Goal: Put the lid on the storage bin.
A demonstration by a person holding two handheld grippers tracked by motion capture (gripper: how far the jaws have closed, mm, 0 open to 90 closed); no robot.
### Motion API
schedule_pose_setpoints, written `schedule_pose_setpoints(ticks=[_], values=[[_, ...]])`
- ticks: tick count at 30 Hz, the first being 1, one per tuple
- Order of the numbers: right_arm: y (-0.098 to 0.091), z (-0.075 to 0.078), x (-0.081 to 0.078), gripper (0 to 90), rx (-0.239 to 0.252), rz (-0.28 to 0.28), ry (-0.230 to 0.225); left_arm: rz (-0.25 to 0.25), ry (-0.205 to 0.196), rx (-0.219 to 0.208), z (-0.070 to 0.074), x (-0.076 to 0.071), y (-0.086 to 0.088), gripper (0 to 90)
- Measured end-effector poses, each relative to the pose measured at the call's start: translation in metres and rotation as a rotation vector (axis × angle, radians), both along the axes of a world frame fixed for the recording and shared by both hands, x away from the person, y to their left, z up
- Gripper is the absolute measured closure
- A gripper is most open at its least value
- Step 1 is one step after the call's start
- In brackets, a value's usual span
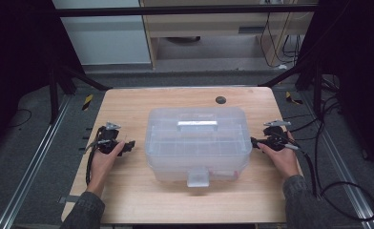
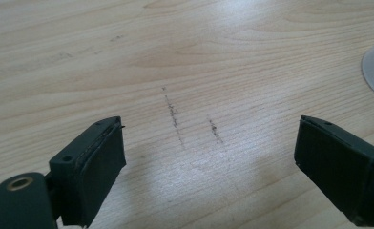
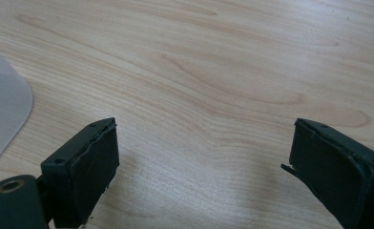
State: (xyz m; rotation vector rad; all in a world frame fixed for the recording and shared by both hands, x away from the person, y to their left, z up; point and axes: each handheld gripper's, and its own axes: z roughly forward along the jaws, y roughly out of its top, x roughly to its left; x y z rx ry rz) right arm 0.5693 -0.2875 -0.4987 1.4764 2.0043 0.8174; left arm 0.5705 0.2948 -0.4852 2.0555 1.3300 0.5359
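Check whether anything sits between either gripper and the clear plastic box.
Nothing visible does. The left gripper and right gripper flank the translucent lidded plastic storage box, jaws open, with bare light wooden table in each gap.

Lab test bay, black frame posts (image 1: 56,90), floor rails (image 1: 30,162), loose cables (image 1: 278,43)

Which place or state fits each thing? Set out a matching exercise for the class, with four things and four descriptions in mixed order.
Things:
1. clear plastic storage box
2. left gripper
3. right gripper
4. small round black hole

Descriptions:
A. open, at the box's right end
B. in the light wooden table, behind the box
C. lid shut, in the middle of the table
D. open, left of the box

Pairs: 1-C, 2-D, 3-A, 4-B
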Motion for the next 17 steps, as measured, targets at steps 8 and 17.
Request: schedule_pose_setpoints(ticks=[8, 17], values=[[0.004, -0.012, -0.002, 5.2, 0.047, -0.023, 0.017, -0.015, 0.022, -0.019, -0.014, 0.004, -0.005, 7.6], [0.014, -0.013, -0.005, 0.3, 0.049, -0.129, 0.019, -0.031, -0.034, 0.004, -0.022, 0.001, -0.009, 0.0]])
